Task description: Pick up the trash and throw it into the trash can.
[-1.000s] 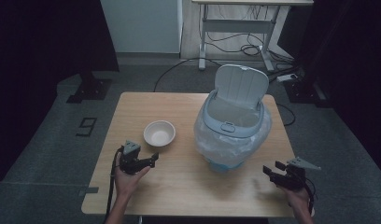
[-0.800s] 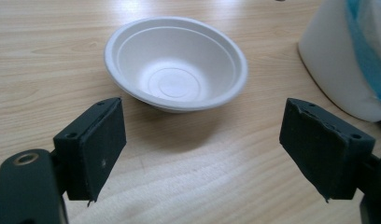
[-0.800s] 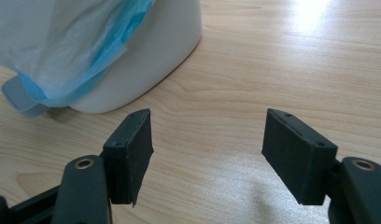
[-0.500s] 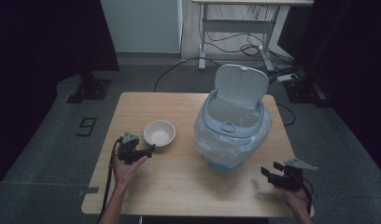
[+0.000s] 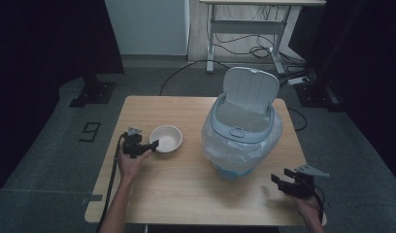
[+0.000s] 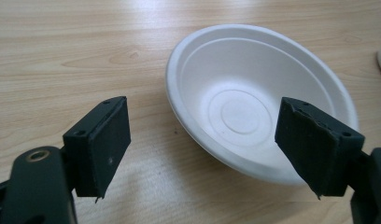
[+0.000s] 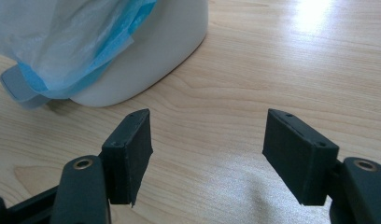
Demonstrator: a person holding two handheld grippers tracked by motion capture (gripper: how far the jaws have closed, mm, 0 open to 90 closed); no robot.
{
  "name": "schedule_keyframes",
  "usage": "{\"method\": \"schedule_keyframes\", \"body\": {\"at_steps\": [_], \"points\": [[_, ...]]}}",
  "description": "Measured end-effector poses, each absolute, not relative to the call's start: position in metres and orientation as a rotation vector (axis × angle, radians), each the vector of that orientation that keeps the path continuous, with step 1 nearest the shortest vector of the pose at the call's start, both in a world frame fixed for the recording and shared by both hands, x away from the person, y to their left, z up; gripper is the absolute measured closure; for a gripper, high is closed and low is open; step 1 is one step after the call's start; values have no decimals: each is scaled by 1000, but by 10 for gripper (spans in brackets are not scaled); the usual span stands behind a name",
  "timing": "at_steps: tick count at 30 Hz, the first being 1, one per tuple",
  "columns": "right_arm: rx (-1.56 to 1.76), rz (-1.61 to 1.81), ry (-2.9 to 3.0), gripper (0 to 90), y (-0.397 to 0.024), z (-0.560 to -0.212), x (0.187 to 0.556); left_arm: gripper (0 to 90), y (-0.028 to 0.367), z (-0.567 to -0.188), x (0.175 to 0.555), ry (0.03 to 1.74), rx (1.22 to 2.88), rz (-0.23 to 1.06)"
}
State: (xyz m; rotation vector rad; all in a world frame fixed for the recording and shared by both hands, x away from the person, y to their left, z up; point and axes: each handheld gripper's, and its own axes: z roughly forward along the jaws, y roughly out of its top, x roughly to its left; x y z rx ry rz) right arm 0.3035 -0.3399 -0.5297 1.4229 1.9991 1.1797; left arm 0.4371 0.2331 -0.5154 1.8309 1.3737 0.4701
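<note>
I'm hovering my left gripper (image 6: 212,149), jaws wide and gripping nothing, at the white paper bowl (image 6: 258,100); one jaw is hiding its near rim. My right gripper (image 7: 207,154) is gaping empty.

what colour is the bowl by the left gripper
Plain white bowl; clearest in the left gripper view.

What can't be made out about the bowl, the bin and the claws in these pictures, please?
- Bin inside: high view, too dim and small to tell any contents.
- Bin base: right gripper view, top cut by the frame edge, liner drapes over it.
- Bowl near rim: left gripper view, partly behind the left claw.
</note>
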Motion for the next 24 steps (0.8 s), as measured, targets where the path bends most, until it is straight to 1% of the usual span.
{"method": "schedule_keyframes", "body": {"at_steps": [5, 8, 9, 10, 11, 12, 13, 14, 17, 24], "points": [[1423, 1174, 1999, 321, -340, -530, 304, 192, 229, -524, 445, 1383, 1853, 469], [1413, 1174, 1985, 326, -341, -529, 303, 221, 227, -531, 448, 1397, 1867, 460], [1409, 1177, 1977, 327, -341, -528, 302, 249, 227, -533, 449, 1399, 1868, 445], [1409, 1177, 1977, 327, -341, -528, 302, 249, 226, -534, 449, 1400, 1864, 431], [1410, 1177, 1976, 327, -341, -528, 302, 271, 226, -535, 449, 1397, 1864, 423], [1411, 1176, 1974, 328, -341, -528, 302, 322, 225, -536, 448, 1392, 1862, 425], [1411, 1176, 1974, 328, -341, -528, 302, 322, 224, -537, 448, 1392, 1862, 430], [1411, 1175, 1974, 328, -341, -528, 302, 343, 224, -537, 447, 1388, 1864, 429], [1410, 1171, 1975, 328, -342, -528, 302, 437, 223, -538, 445, 1372, 1863, 419], [1412, 1168, 1970, 328, -343, -528, 302, 728, 224, -538, 434, 1297, 1852, 422]]}}
